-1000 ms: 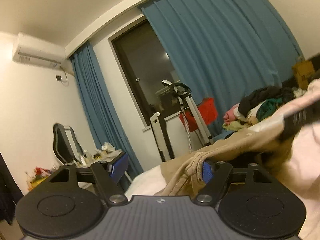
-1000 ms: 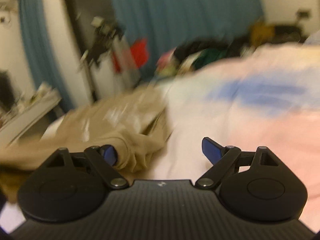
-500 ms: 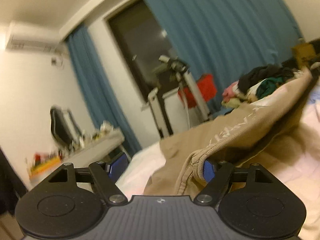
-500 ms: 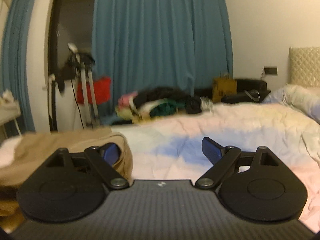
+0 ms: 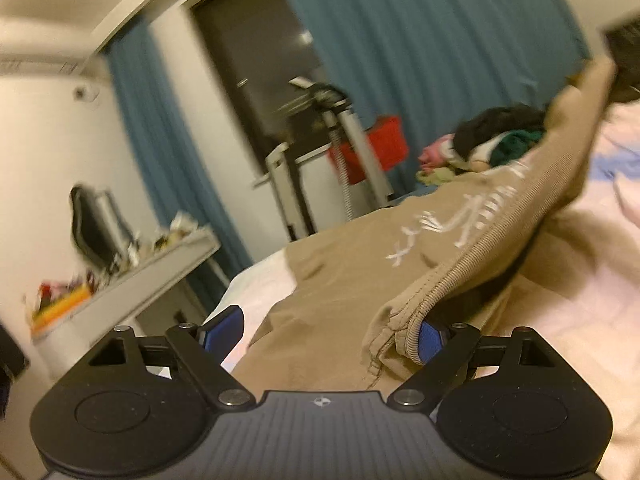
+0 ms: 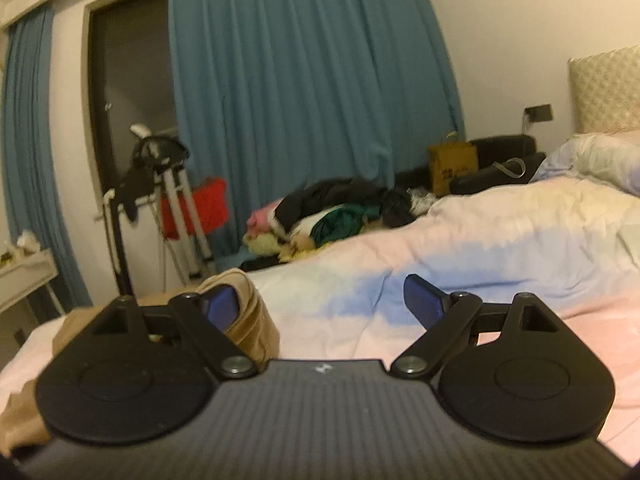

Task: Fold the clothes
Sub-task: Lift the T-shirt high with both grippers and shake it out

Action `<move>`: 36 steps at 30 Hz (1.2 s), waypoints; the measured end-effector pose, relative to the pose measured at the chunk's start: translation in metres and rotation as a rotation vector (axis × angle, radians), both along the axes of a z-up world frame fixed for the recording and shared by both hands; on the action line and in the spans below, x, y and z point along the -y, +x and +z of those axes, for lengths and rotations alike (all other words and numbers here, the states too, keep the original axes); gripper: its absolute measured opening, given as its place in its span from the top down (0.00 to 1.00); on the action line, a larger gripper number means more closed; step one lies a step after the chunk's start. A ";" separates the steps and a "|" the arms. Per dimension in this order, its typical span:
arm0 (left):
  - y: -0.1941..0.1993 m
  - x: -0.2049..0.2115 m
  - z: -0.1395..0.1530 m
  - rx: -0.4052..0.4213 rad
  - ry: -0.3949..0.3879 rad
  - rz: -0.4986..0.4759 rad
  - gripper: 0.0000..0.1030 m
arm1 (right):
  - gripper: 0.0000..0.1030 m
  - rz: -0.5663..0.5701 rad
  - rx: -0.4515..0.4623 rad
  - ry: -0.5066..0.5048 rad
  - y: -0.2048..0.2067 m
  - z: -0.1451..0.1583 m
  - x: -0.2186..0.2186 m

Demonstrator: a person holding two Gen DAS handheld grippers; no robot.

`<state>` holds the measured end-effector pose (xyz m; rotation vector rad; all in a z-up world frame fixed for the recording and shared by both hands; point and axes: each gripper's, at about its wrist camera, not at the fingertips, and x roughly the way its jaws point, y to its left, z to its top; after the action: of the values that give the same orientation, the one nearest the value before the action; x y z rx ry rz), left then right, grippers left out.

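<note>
A tan sweatshirt [image 5: 360,280] with white lettering lies across the pink and blue duvet [image 6: 480,248]. My left gripper [image 5: 326,334] has its jaws opening wide. The sweatshirt's ribbed hem [image 5: 436,284] drapes over its right fingertip [image 5: 430,338], and no pad presses on the cloth. The hem runs taut up to the upper right, where a dark blurred shape [image 5: 624,52] lifts its far end. My right gripper [image 6: 324,306] stands open. A fold of the tan sweatshirt [image 6: 252,320] hangs around its left fingertip [image 6: 222,308]. Its right fingertip [image 6: 424,304] is bare over the duvet.
A heap of mixed clothes [image 6: 332,212] sits at the bed's far edge. A white desk [image 5: 152,264] with clutter stands left of the bed. A stand with a red item [image 6: 172,200] is by the dark window and blue curtains [image 6: 300,80]. Pillows [image 6: 600,156] lie far right.
The left jaws have spread wider with the hem still over the right fingertip. The sweatshirt's far end has risen to the upper right. The right view swung up from the cloth to look across the bed.
</note>
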<state>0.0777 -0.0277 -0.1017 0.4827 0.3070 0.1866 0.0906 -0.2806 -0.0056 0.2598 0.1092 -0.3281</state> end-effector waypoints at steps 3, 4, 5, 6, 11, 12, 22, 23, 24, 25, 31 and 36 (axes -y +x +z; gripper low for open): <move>0.003 0.010 -0.010 -0.059 0.019 -0.022 0.14 | 0.15 -0.006 0.013 -0.008 -0.002 0.002 0.002; 0.003 0.012 -0.013 -0.079 0.019 -0.019 0.14 | 0.15 -0.006 0.015 -0.009 -0.002 0.003 0.002; 0.004 0.012 -0.013 -0.088 0.013 -0.011 0.14 | 0.15 -0.006 0.016 -0.015 -0.003 0.003 0.001; 0.003 0.011 -0.011 -0.089 0.002 0.002 0.14 | 0.15 -0.007 0.020 -0.028 -0.004 0.003 -0.001; -0.010 -0.006 0.022 0.057 -0.064 0.107 0.14 | 0.15 -0.014 0.062 -0.089 -0.017 0.008 -0.012; -0.015 -0.010 0.031 0.100 -0.076 0.132 0.14 | 0.15 -0.010 0.082 -0.097 -0.021 0.013 -0.014; -0.064 -0.048 0.174 0.470 -0.224 0.246 0.14 | 0.15 0.039 0.274 -0.226 -0.077 0.093 -0.044; -0.069 -0.051 0.189 0.499 -0.228 0.248 0.14 | 0.15 0.044 0.291 -0.231 -0.082 0.102 -0.045; -0.077 -0.053 0.205 0.532 -0.226 0.248 0.14 | 0.15 0.046 0.313 -0.237 -0.089 0.114 -0.046; -0.085 -0.053 0.222 0.567 -0.221 0.245 0.14 | 0.15 0.046 0.336 -0.243 -0.095 0.126 -0.047; -0.139 -0.055 0.333 0.725 -0.221 0.192 0.12 | 0.15 0.060 0.496 -0.260 -0.148 0.221 -0.041; -0.180 -0.060 0.428 0.776 -0.307 0.135 0.12 | 0.15 0.073 0.631 -0.337 -0.198 0.302 -0.033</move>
<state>-0.1021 0.0325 0.3266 0.0608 -0.3908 0.4332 -0.1076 -0.2473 0.2968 0.0158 -0.5539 -0.1759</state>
